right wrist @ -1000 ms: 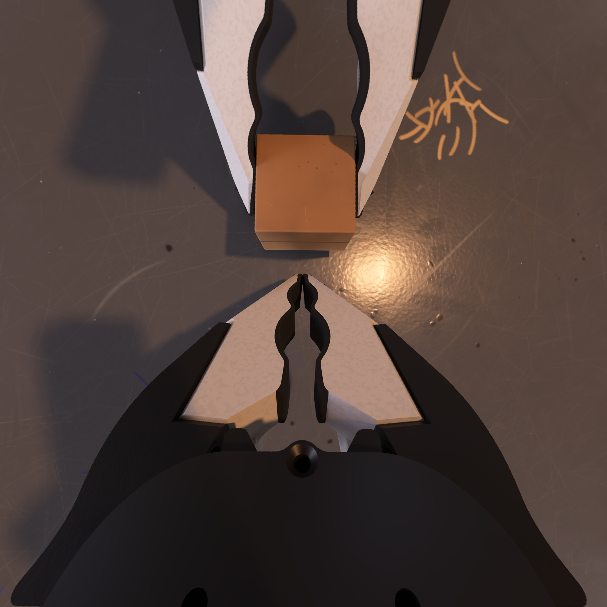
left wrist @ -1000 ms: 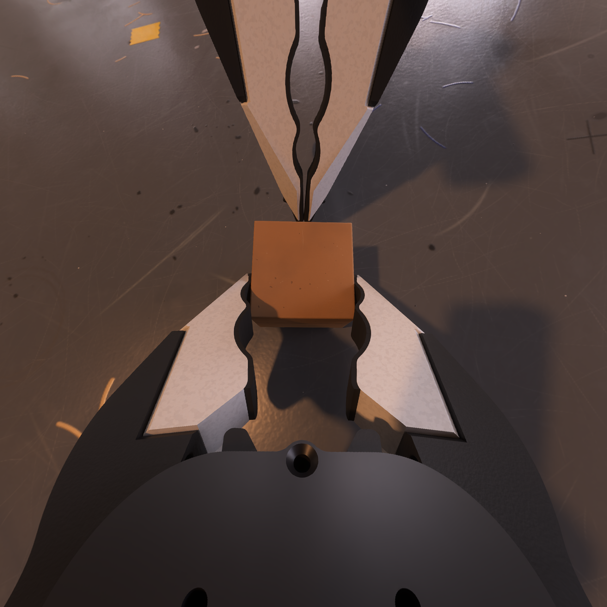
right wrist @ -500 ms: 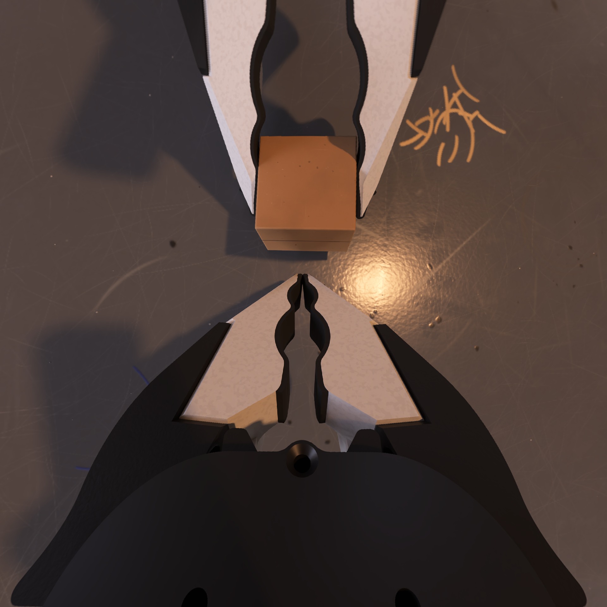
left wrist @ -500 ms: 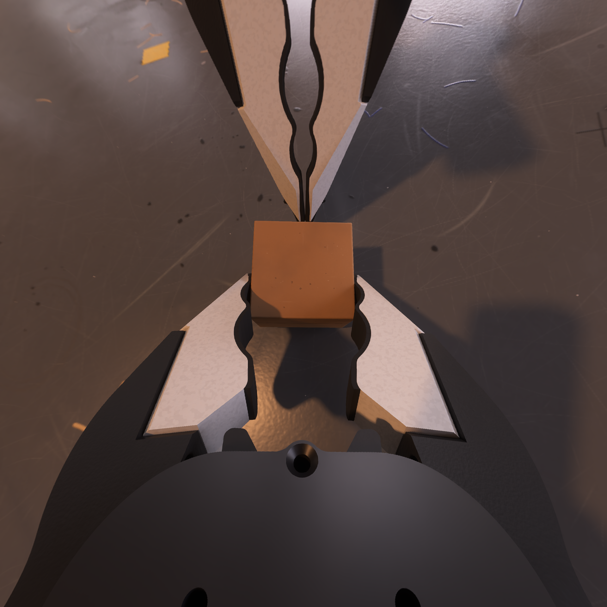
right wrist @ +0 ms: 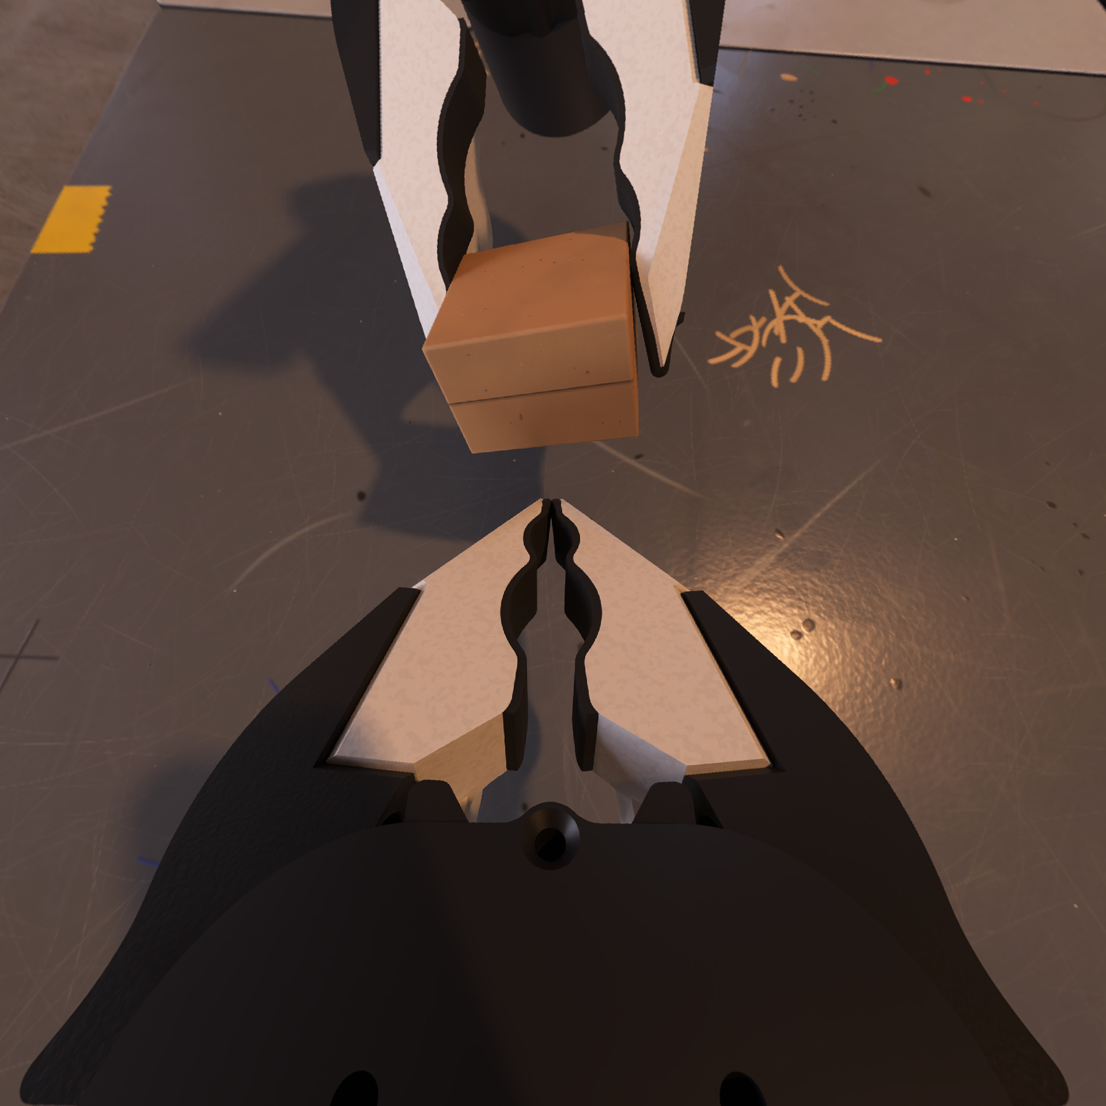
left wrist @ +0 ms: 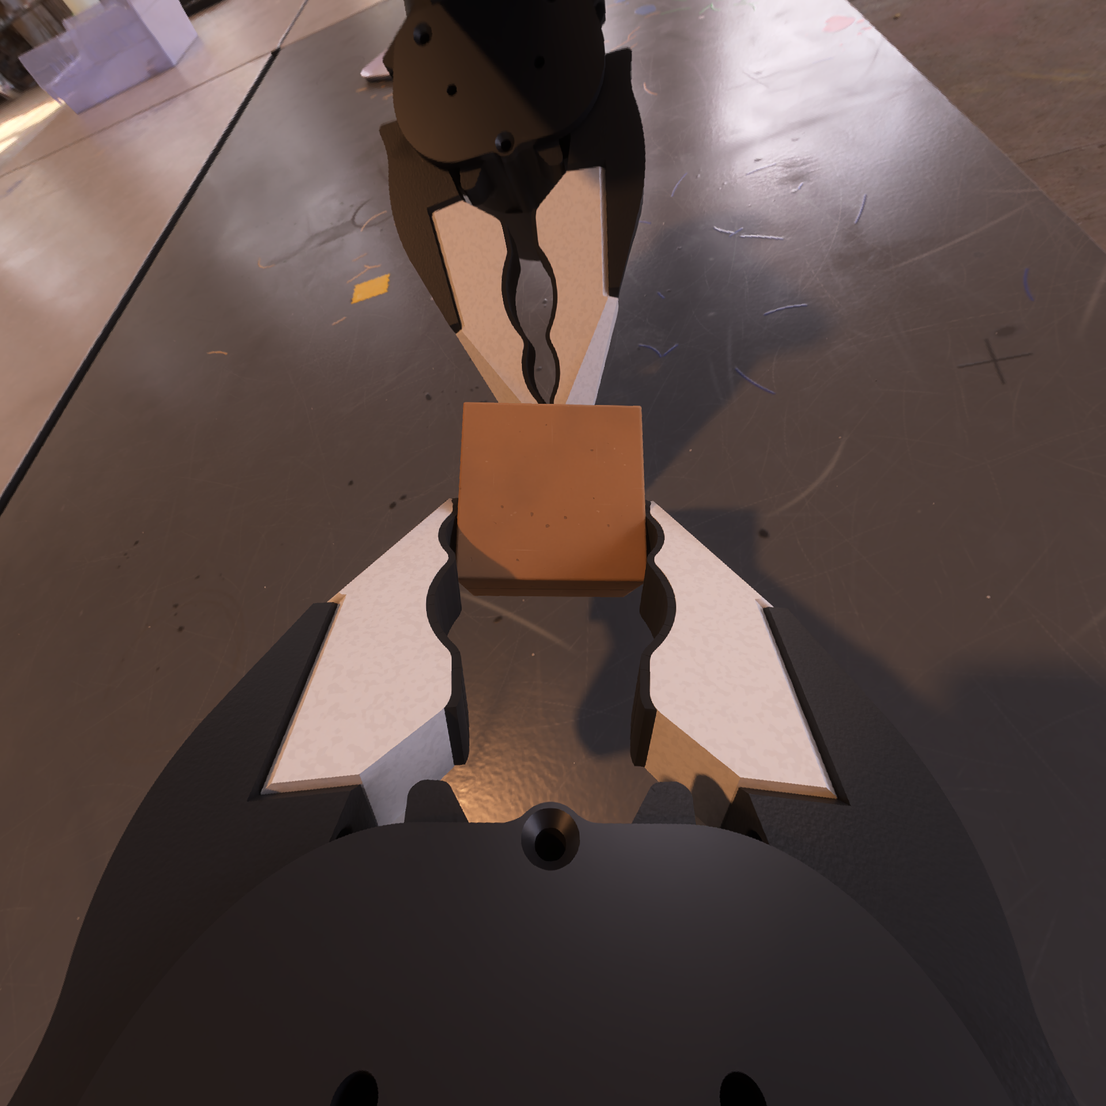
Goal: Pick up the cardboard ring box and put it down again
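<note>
The cardboard ring box is a small brown cube with a lid seam. My left gripper is shut on its two sides. In the right wrist view the box hangs tilted above the dark table, with its shadow below, between the left gripper's white fingers. My right gripper is shut and empty, its tips a little short of the box. It also shows in the left wrist view, pointing at the box's far edge.
The dark scratched table top has its left edge running diagonally. A yellow tape patch lies on it, also in the right wrist view. An orange scribble lies right of the box. A pale block stands beyond the table.
The box has left the table top and now hangs tilted in my left gripper. Both views have tilted up and show more of the table. My right gripper stays shut.
</note>
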